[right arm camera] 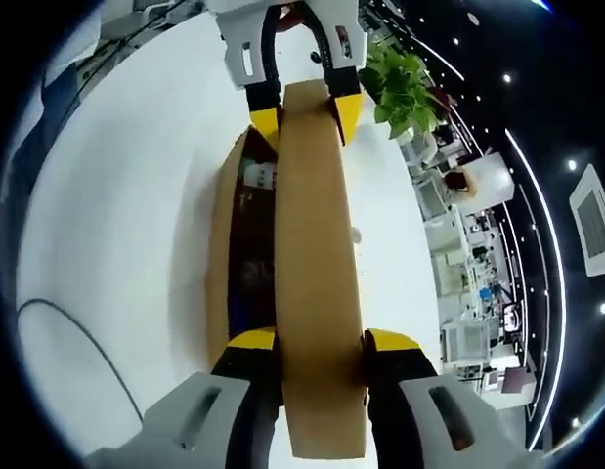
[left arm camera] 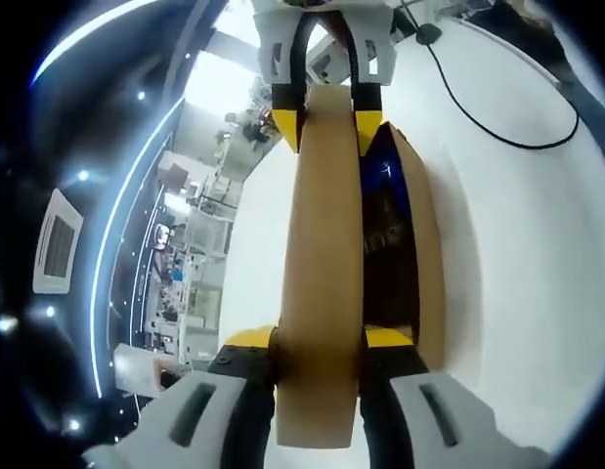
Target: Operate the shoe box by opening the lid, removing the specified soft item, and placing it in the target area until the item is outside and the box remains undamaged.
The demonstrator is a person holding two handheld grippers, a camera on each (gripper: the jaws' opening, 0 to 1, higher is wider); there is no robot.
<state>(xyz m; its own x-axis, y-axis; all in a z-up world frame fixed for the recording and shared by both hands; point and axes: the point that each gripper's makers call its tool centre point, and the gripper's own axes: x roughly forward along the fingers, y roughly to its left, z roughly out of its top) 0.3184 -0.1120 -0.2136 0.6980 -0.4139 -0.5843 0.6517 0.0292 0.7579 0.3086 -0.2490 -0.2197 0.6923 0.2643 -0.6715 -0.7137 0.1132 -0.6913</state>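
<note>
A brown cardboard shoe-box lid [left arm camera: 322, 244] is held edge-on between both grippers. My left gripper [left arm camera: 320, 340] is shut on its near end, and my right gripper [left arm camera: 327, 122] clamps the far end. From the right gripper view the lid [right arm camera: 317, 244] runs from my right gripper [right arm camera: 322, 342], shut on it, up to the left gripper [right arm camera: 304, 115]. Beside the lifted lid lies the open box [left arm camera: 431, 254], its dark inside holding something blue [left arm camera: 385, 181]. The box wall [right arm camera: 221, 254] and a pale item inside [right arm camera: 253, 176] show to the lid's left.
The box rests on a white table [left arm camera: 517, 254] [right arm camera: 116, 215]. A black cable [left arm camera: 497, 137] [right arm camera: 77, 342] trails over the tabletop. A green plant [right arm camera: 405, 83] stands past the table's edge, with office desks and shelves [left arm camera: 185, 283] beyond. Both views are rolled sideways.
</note>
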